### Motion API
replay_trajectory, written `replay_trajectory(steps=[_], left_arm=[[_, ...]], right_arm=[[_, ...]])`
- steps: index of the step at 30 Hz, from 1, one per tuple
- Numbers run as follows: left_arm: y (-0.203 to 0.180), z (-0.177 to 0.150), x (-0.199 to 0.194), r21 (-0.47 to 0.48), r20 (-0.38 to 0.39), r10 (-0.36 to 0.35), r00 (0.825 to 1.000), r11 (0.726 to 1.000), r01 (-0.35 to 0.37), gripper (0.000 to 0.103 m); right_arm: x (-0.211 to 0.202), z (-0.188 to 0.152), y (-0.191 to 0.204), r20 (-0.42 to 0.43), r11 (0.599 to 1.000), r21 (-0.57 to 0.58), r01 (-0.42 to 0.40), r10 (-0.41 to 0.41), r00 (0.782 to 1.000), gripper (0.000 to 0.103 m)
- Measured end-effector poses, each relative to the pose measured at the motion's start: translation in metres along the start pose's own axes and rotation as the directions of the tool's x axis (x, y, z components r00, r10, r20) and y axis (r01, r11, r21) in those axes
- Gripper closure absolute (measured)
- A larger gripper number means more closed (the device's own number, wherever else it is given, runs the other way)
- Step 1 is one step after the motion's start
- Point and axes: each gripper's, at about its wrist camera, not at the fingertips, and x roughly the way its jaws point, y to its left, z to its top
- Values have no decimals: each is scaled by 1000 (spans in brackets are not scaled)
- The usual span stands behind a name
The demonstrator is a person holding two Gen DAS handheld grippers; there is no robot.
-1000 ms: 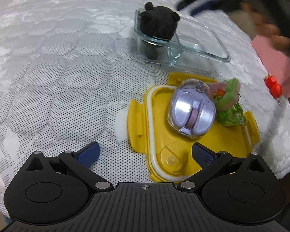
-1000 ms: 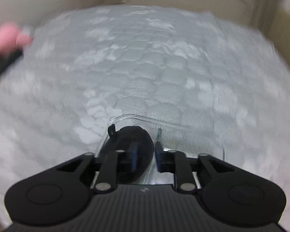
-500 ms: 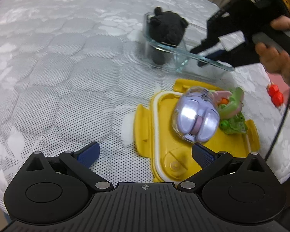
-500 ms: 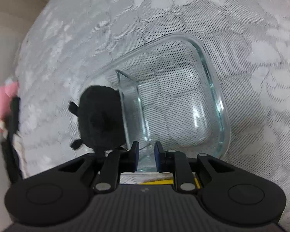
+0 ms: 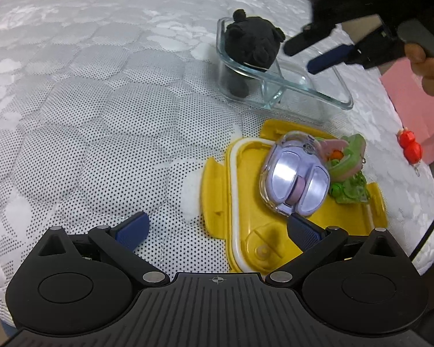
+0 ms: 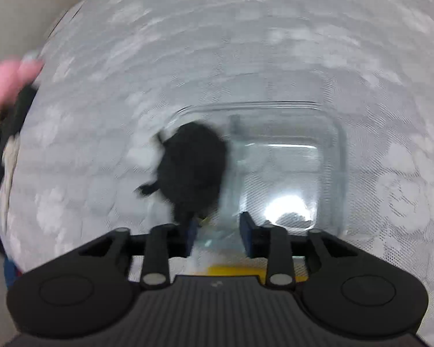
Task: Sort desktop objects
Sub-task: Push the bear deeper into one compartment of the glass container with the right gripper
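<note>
Showing mouse [image 5: 295, 185], yellow lid [image 5: 246, 202]: left view only.

No text, label, brand, number or sign can be read on anything in either view.

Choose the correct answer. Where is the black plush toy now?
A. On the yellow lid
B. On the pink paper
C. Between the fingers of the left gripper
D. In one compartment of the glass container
D: the black plush toy sits inside the end compartment of the glass container, beside its divider.
</note>
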Motion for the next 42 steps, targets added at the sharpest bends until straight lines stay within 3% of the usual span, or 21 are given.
replay_trajectory(steps=[4, 7, 11, 13, 18, 23, 25, 29, 37, 42], left_arm=[[4, -3, -4, -10, 3, -13, 1000, 1000, 13, 0], [10, -3, -7, -32, 10, -19, 1000, 999, 19, 0], [16, -3, -8, -63, 16, -30, 999, 998, 31, 0], [16, -3, -8, -61, 17, -32, 999, 998, 33, 0], [17, -4, -9, -64, 18, -32, 999, 997, 33, 0], [16, -5, -9, -60, 17, -27, 999, 998, 28, 0], [17, -5, -9, -63, 17, -27, 999, 998, 28, 0], [16, -5, -9, -57, 16, -25, 1000, 998, 26, 0], [15, -6, -9, -57, 15, -24, 1000, 998, 24, 0], [15, -6, -9, -56, 14, -21, 1000, 998, 22, 0]], right_arm=[[9, -3, 36, 12, 978, -138, 156, -155, 988, 65], [22, -4, 43, -25, 968, -169, 188, -195, 981, 65], [24, -7, 48, 20, 940, -222, 261, -263, 965, 66], [30, -7, 50, 22, 922, -250, 295, -299, 954, 70], [43, -9, 44, 26, 913, -289, 288, -293, 956, 92], [39, -17, 47, 80, 899, -323, 296, -286, 955, 93], [35, -20, 51, 101, 890, -339, 306, -289, 952, 103], [16, -17, 56, 161, 889, -333, 313, -274, 948, 103], [-11, -2, 56, 168, 950, -253, 184, -144, 975, 103], [-3, -2, 61, 170, 937, -270, 220, -178, 969, 102]])
